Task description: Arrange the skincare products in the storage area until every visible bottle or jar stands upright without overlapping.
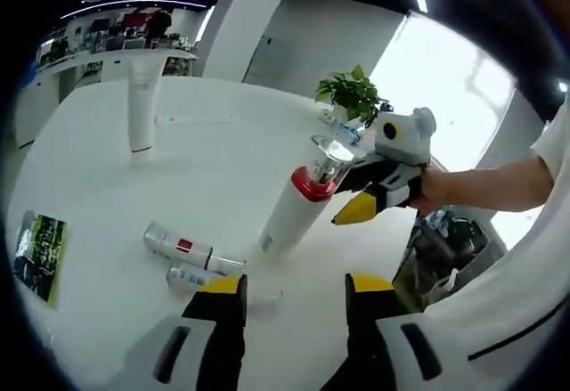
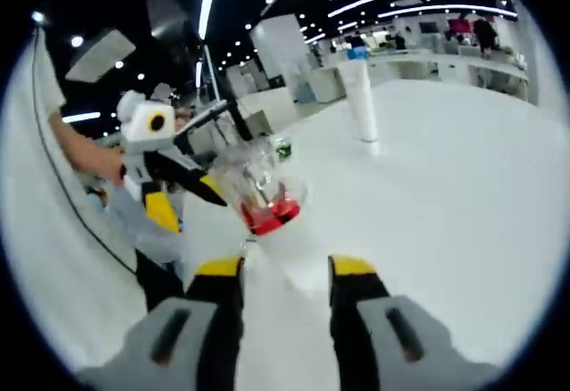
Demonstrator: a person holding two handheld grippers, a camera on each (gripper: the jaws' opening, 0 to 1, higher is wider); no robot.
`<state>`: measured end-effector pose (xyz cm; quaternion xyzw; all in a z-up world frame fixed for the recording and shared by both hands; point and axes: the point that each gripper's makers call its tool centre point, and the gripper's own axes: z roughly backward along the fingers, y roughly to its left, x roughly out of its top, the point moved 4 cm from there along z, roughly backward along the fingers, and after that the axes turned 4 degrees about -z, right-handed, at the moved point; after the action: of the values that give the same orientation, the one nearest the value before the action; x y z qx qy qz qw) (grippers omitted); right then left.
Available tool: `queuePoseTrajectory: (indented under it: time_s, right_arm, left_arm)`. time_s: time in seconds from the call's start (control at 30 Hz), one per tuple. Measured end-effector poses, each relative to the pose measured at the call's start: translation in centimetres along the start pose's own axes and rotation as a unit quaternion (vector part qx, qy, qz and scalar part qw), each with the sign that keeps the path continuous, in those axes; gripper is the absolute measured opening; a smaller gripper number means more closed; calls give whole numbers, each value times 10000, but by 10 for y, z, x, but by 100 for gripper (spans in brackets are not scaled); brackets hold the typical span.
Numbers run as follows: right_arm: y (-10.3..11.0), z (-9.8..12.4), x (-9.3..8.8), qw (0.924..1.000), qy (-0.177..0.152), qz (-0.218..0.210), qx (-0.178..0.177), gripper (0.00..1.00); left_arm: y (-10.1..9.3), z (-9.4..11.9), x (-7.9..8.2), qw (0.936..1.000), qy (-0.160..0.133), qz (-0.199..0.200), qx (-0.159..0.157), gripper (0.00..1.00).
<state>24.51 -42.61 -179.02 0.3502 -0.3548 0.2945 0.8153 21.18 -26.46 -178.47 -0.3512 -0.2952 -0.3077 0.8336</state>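
Skincare bottle, tall white plastic with a red collar and clear cap (image 1: 301, 204), stands tilted on the white desk (image 1: 214, 159), base on the surface, top leaning toward the right hand-held gripper (image 1: 352, 197). In the left gripper view that right hand-held gripper comes in from the right, held by a person's hand (image 1: 426, 191), its yellow-tipped black jaws around the clear cap, apparently clamped on it; the far jaw is partly hidden behind the cap. In the right gripper view the same bottle (image 2: 267, 208) sits close to the lens above the right hand-held gripper's (image 2: 285, 271) own jaws, red collar and clear cap up, though contact is hard to make out here.

Left hand-held gripper (image 1: 296, 289) has its jaws spread apart with nothing between them, low over the desk near the bottle base. In the right gripper view it (image 2: 183, 197) appears at left, just beside the clear cap; touching or not cannot be told.

White squeeze tube (image 1: 142, 101) stands upright on its cap far back on the desk, well apart from the rest; in the right gripper view it (image 2: 362, 101) shows upright in the distance. Small white bottle with a red label (image 1: 183, 248) lies on its side near the left jaw, with a smaller clear bottle (image 1: 191, 277) lying just beside it. Green-printed flat card (image 1: 37, 256) lies at the desk's left edge. Green potted plant (image 1: 352, 95) sits at the far side.
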Motion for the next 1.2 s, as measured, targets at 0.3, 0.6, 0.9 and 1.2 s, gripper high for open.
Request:
queuePoseTrajectory:
  time_s: [0.3,0.6,0.9,1.2]
  right_arm:
    - [5,12,-15,9955,526,199,-765,39]
    - [10,22,4,9924,564,397,-1017,35]
    - [27,23,50,9877,865,1051,-765,46]
    - [33,-3,67,9463,2482,2025,-430,45]
  left_arm:
    - [8,-11,11,9995,5,-294,-103,45]
    - [13,-24,16,9992,125,-75,-361,59]
    - [16,-29,15,9986,168,-243,-438,54]
    - [20,-16,8,9978,163,-466,-442,54]
